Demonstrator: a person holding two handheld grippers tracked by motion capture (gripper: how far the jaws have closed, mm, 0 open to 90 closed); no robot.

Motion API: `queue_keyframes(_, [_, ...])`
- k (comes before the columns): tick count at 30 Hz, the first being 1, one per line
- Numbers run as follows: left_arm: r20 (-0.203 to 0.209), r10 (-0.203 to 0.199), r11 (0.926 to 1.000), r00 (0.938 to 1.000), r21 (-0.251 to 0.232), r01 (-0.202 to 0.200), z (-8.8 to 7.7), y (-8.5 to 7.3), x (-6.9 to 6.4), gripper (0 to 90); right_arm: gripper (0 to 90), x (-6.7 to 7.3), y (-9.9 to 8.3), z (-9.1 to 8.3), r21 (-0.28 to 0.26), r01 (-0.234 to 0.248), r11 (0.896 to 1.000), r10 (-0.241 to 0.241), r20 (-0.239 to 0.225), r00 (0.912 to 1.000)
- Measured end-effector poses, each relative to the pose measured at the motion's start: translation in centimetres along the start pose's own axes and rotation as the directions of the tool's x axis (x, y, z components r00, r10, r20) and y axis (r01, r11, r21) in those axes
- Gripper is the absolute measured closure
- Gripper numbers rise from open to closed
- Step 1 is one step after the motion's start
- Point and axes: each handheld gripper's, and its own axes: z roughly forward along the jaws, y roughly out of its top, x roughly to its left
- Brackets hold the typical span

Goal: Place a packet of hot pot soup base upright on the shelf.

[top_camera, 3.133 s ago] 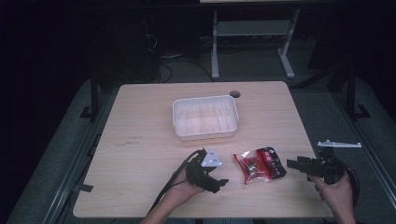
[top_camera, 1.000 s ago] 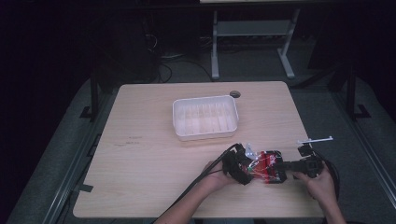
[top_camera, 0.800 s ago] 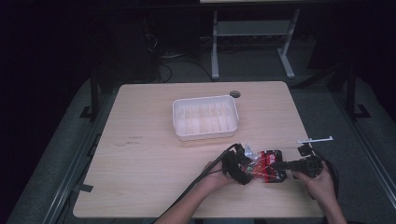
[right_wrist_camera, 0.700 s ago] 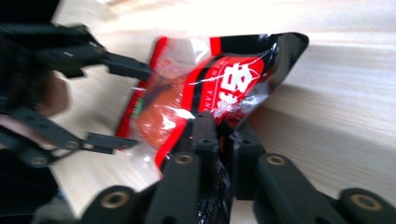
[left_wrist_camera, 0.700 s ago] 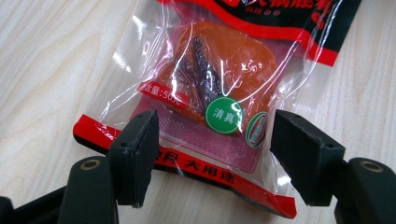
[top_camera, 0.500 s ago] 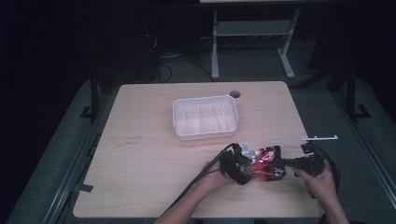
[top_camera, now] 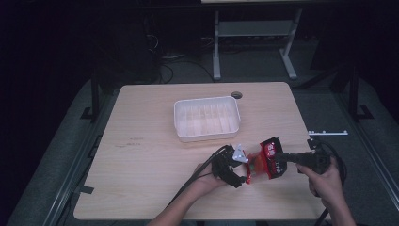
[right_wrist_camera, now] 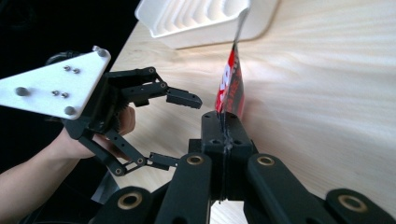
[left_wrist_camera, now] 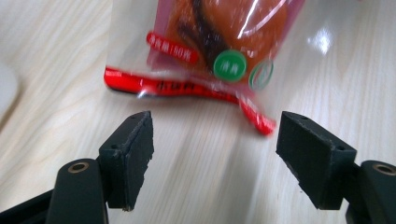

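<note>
The red snack bag (top_camera: 267, 159) is near the front of the wooden table (top_camera: 141, 155), between the two grippers. The right gripper (right_wrist_camera: 223, 128) has just squeezed its black jaws tight together on one edge of the bag. The bag stands up thin between them and is tipped up off the table. The left gripper (left_wrist_camera: 212, 140) is just beside the other end of the bag. Its jaws are wide apart and hold nothing. The bag's red edge lies just past them, not touching. A white tray (top_camera: 181, 129) sits farther back on the table, apart from the bag.
</note>
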Motion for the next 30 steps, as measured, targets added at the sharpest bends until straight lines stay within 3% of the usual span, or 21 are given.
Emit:
queue_keyframes(5, [-0.022,-0.008,0.9998,0.9997,-0.02,0.008,-1.9,-1.2,0.4,27.0,89.4,1.6,0.7,0.3,0.013,0.038,0.999,-0.038,0.01,0.9992])
queue_keyframes(12, [-0.052,-0.028,0.9989,0.9982,-0.04,0.026,-4.2,-3.3,0.9,26.9,89.5,3.0,1.9,0.4,0.002,0.052,0.999,-0.052,0.032,0.9981])
queue_keyframes(30, [-0.084,-0.1,0.9934,0.9914,-0.064,0.095,-6.9,-7.8,1.5,26.9,89.6,5.0,4.0,0.7,0.008,0.047,0.999,-0.047,0.029,0.9985])
